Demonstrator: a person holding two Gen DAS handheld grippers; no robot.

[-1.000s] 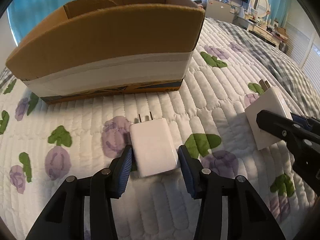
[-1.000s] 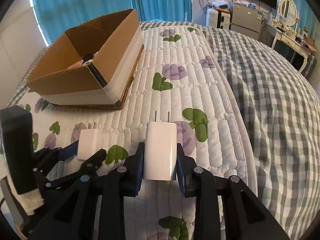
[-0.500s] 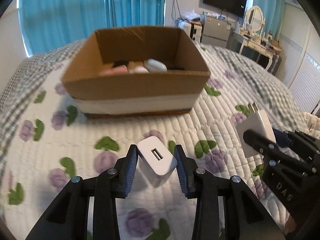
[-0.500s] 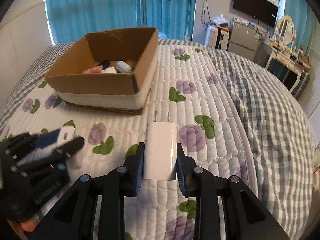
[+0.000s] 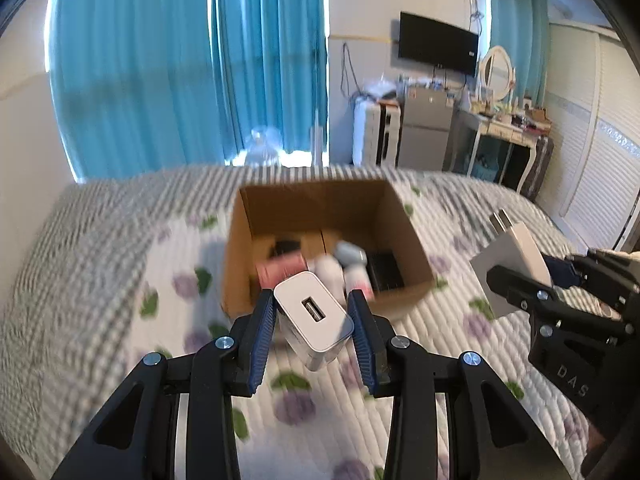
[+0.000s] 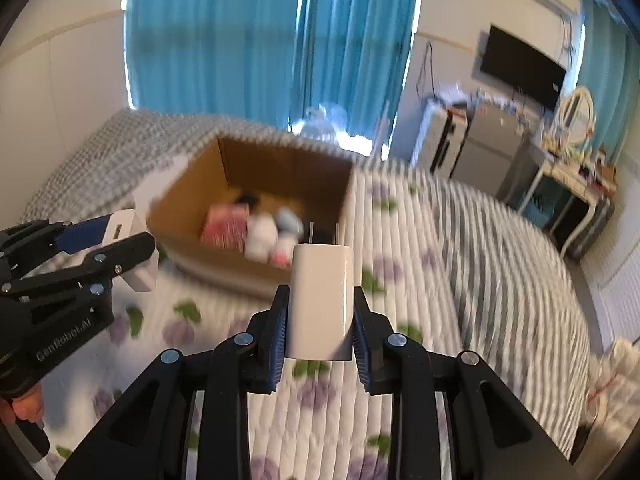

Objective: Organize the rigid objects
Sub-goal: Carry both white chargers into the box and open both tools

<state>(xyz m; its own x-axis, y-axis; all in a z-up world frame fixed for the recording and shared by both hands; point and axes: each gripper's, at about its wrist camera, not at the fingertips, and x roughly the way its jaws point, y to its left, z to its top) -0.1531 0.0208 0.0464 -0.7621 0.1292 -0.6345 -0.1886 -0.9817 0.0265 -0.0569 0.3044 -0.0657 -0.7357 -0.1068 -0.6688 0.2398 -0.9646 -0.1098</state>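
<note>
My left gripper [image 5: 314, 322] is shut on a white USB charger [image 5: 313, 316], its USB port facing the camera, held in the air short of the open cardboard box [image 5: 416, 248]. My right gripper [image 6: 320, 312] is shut on a second white charger [image 6: 322, 300], prongs pointing forward, also held high near the box [image 6: 188, 184]. The box holds a pink item [image 5: 280, 272], white bottles [image 5: 332, 270], a pale blue object [image 5: 350, 254] and a black item [image 5: 384, 272]. Each gripper shows in the other's view, the right one [image 5: 516, 276] and the left one [image 6: 128, 248].
The box sits on a bed with a white floral quilt [image 5: 452, 328] over a grey checked cover [image 6: 500, 248]. Blue curtains [image 5: 192, 60], a wall TV [image 5: 438, 42], a small fridge [image 5: 424, 132] and a dressing table [image 5: 504, 144] stand beyond the bed.
Both grippers have lifted their chargers well above the quilt and tilted up. The box now looks smaller and lower, with its inside in view.
</note>
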